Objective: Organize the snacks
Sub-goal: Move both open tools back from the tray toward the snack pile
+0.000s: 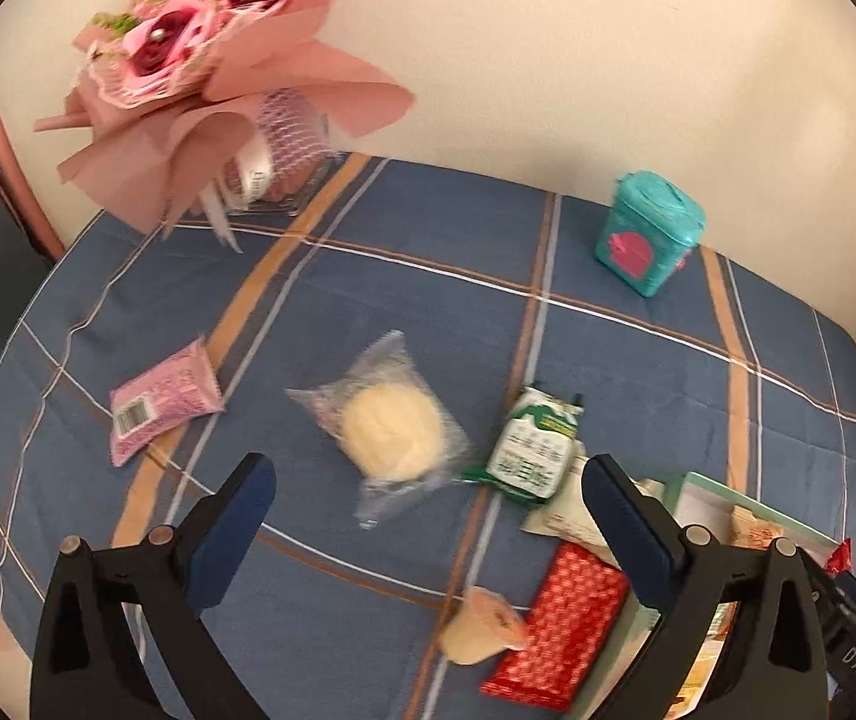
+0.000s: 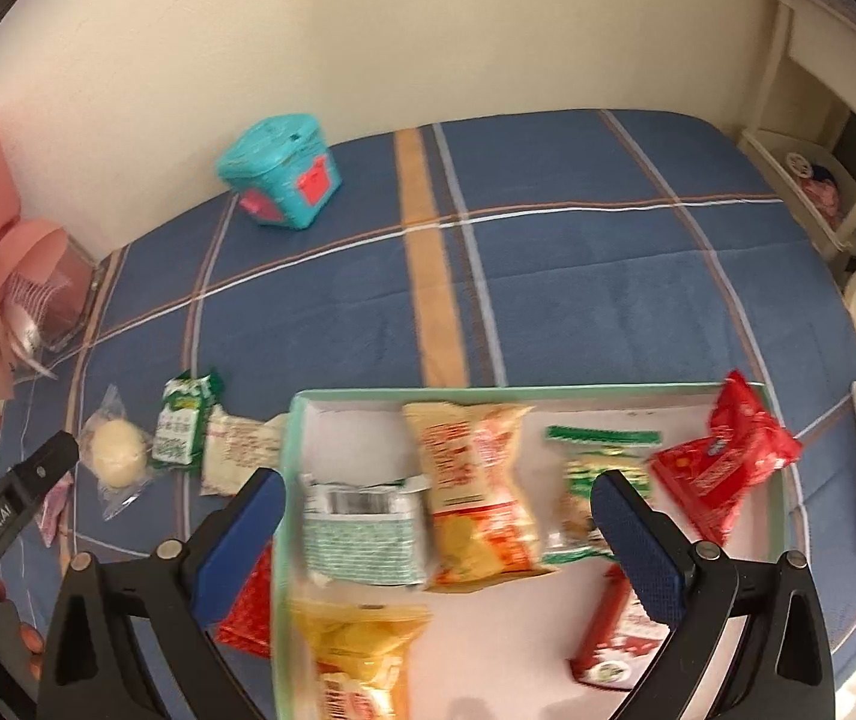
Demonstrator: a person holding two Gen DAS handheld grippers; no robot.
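Note:
My left gripper (image 1: 428, 516) is open and empty, above a clear-wrapped pale bun (image 1: 389, 435). Around it on the blue plaid cloth lie a pink packet (image 1: 161, 402), a green-white packet (image 1: 539, 447), a red packet (image 1: 560, 624) and a small cup-shaped snack (image 1: 482, 627). My right gripper (image 2: 437, 534) is open and empty over a green-rimmed tray (image 2: 293, 420) holding several snack bags: orange chips (image 2: 476, 486), a green-white bag (image 2: 362, 531), a yellow bag (image 2: 356, 654) and a red packet (image 2: 722, 462). The bun (image 2: 119, 453) and the left gripper (image 2: 14, 495) show at the right view's left edge.
A teal tin (image 1: 650, 234) stands near the wall at the back, also in the right wrist view (image 2: 281, 171). A pink flower bouquet (image 1: 188, 66) stands at the back left. White shelving (image 2: 818, 168) stands past the table's right edge.

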